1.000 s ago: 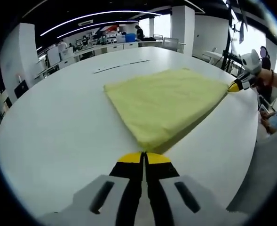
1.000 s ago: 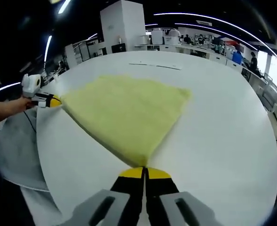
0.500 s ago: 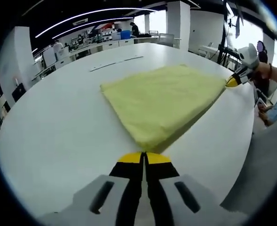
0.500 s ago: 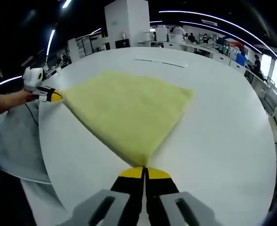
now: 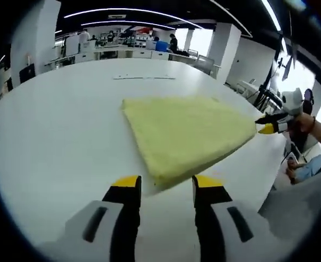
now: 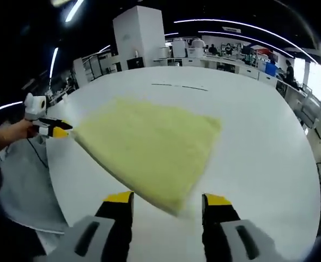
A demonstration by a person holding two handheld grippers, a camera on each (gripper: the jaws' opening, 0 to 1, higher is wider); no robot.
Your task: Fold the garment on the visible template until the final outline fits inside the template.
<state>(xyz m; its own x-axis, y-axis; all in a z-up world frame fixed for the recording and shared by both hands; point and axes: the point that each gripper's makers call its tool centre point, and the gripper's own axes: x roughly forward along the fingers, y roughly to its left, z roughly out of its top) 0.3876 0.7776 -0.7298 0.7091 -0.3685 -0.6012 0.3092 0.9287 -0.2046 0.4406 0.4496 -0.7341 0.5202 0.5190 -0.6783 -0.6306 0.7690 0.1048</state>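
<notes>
Jaws of both tools, left tool (image 5: 163,185) and right tool (image 6: 168,201), now stand apart, releasing the folded yellow garment (image 5: 185,134) flat on the white bench (image 5: 56,136); office desks at 12 o'clock.

Both corners are let go! The left gripper (image 5: 165,185), clamped on the near corner of the yellow garment (image 5: 187,134) half a second ago, is now spread wide, the fabric lying loose between its jaws. The right gripper (image 6: 168,203) is likewise opened, its corner released onto the white table (image 6: 258,147).
</notes>
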